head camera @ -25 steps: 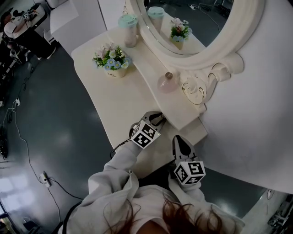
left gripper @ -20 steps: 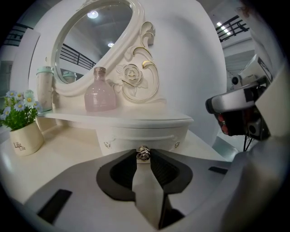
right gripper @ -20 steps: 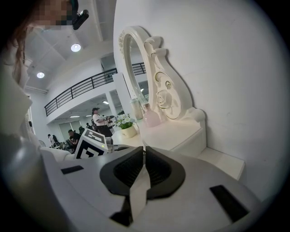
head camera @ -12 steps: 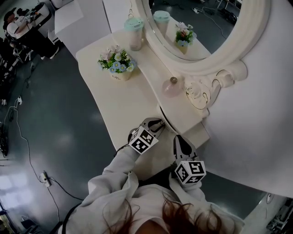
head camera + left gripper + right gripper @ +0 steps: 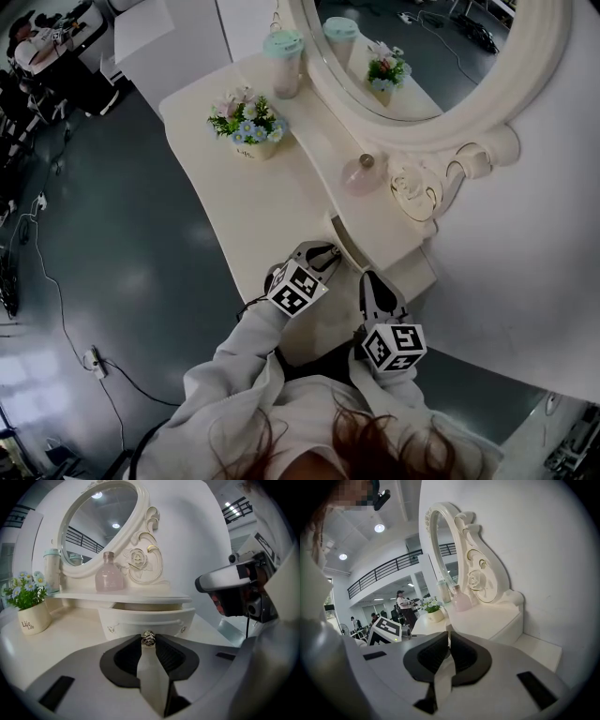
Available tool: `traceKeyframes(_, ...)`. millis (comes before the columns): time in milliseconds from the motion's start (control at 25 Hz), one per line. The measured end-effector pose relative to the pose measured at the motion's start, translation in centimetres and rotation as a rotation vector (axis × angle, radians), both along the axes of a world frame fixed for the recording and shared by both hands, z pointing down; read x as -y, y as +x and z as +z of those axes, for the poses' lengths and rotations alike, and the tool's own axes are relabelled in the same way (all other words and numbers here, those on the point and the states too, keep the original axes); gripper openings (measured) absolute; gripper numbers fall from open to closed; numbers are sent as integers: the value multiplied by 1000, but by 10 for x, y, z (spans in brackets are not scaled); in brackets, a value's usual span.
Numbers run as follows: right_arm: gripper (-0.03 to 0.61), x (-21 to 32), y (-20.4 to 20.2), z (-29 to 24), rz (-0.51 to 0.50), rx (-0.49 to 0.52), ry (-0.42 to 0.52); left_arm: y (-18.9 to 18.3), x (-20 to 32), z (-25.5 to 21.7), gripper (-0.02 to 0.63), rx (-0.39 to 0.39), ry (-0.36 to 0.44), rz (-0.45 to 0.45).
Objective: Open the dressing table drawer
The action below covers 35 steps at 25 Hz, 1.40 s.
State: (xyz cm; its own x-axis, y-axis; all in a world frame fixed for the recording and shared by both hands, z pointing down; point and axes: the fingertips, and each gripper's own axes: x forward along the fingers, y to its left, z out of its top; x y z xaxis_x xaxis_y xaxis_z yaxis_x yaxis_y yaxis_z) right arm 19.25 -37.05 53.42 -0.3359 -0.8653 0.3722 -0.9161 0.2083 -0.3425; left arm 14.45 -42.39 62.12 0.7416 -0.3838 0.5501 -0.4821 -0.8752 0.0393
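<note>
Between your left gripper's (image 5: 149, 642) fingertips sits the drawer's small metal knob (image 5: 148, 638), clenched from both sides. Just beyond them the drawer (image 5: 140, 618) faces you, its long front running left to right, seemingly pulled slightly out beneath the shelf (image 5: 119, 597). Your right gripper (image 5: 449, 638) hangs alongside, jaws pressed together on nothing.

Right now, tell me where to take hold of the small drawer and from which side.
Take the small metal knob at the middle of the drawer front, straight in from the front: it alone juts from that smooth curved face. The left hand-held gripper is shut on it.
</note>
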Motion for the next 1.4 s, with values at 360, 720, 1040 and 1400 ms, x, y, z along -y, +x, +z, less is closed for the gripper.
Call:
traceKeyframes(360, 40, -11, 3, -7, 57, -23, -4, -13, -7, 0, 103, 24, -23, 36)
traceKeyframes(720, 40, -15, 15, -8, 78, -22, 6, -27, -15, 1, 103, 28, -18, 26)
traceKeyframes(1040, 40, -17, 13, -10, 73, -10, 12, -36, -20, 1, 103, 43, -20, 15)
traceKeyframes(1400, 40, -22, 17, -12, 98, -2, 19, -43, -24, 1, 103, 60, -21, 10)
